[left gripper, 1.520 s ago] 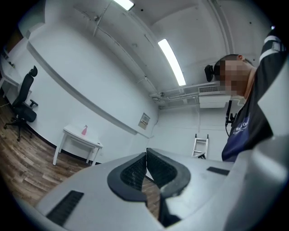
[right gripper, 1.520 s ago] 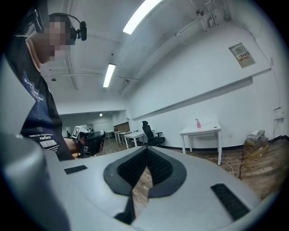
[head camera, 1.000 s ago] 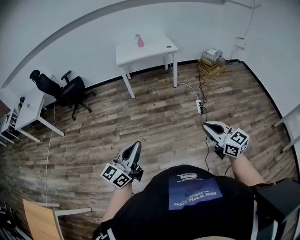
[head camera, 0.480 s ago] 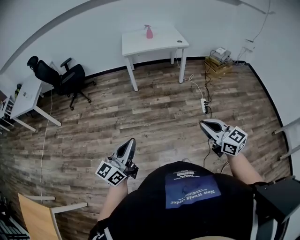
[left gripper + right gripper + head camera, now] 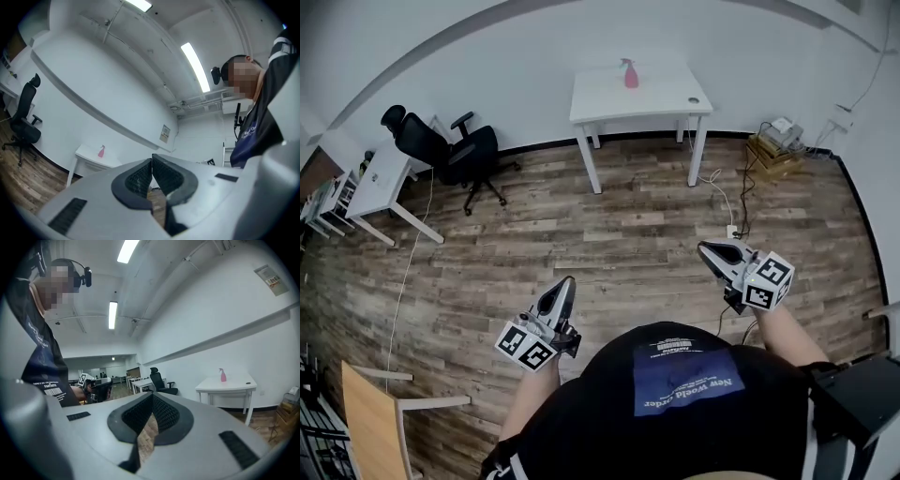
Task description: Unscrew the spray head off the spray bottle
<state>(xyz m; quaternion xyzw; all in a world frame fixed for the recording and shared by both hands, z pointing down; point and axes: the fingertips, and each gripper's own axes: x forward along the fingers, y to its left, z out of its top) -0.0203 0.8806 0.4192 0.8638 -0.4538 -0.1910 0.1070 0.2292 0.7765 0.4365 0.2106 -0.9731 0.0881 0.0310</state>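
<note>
Task not yet begun: the spray bottle (image 5: 630,73) stands head-on on a distant table (image 5: 666,96), well apart from the left gripper (image 5: 565,282) and right gripper (image 5: 706,249), both pressed together and empty.

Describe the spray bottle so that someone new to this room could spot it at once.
Against the far white wall stands a white table, right of the black office chair. The spray bottle stands upright near the table's back edge. It is pink, unlike the small dark round thing near the table's right end.

Left gripper (image 5: 563,285) closed, empty, right gripper (image 5: 707,249) likewise
</note>
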